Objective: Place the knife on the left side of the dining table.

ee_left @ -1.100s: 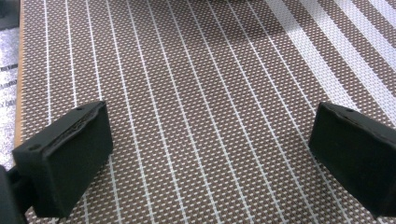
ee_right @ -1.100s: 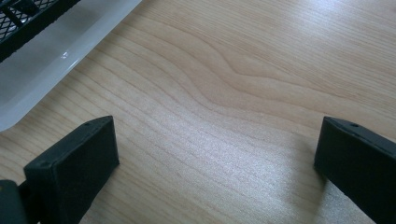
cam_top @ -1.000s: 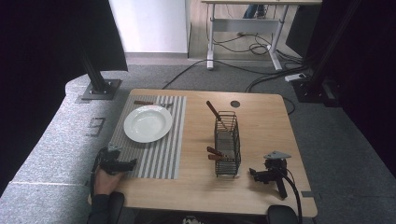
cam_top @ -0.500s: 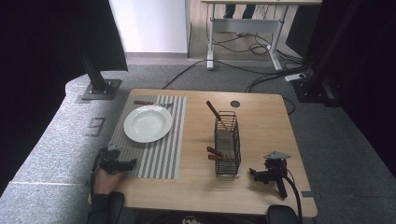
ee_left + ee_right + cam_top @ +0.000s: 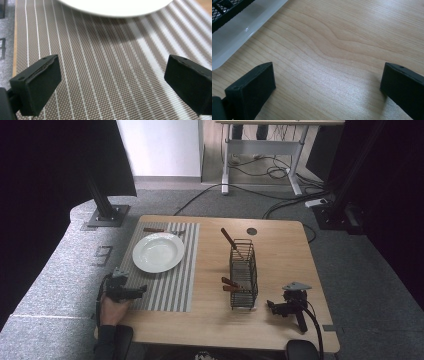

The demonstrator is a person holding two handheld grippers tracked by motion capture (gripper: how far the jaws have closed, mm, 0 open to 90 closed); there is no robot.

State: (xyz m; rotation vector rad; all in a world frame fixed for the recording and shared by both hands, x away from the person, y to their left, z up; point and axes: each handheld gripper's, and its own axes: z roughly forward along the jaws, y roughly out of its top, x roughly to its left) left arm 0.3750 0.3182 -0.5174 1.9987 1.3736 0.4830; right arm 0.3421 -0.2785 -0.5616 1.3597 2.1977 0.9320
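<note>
At about 8 o'clock on the light wooden table (image 5: 280, 250), the left gripper (image 5: 142, 289) rests on the grey striped woven placemat (image 5: 172, 285), its fingers (image 5: 37, 85) spread wide with nothing between them. Just beyond them, toward 10 o'clock, sits the round white ceramic plate (image 5: 158, 252), on the placemat and apart from the fingers. It is likely stiff, fairly heavy, glazed and slippery, and would chip if dropped; the raised rim nearest the gripper looks like the best place to pinch it. At the centre stands the black wire-mesh cutlery basket (image 5: 243, 275), holding brown-handled utensils (image 5: 230, 285) that are probably light and rigid, best taken by a handle poking out. At 5 o'clock, the right gripper (image 5: 270, 306) lies on bare wood beside the basket's pale tray (image 5: 239, 32), fingers (image 5: 252, 90) also spread apart and empty.
</note>
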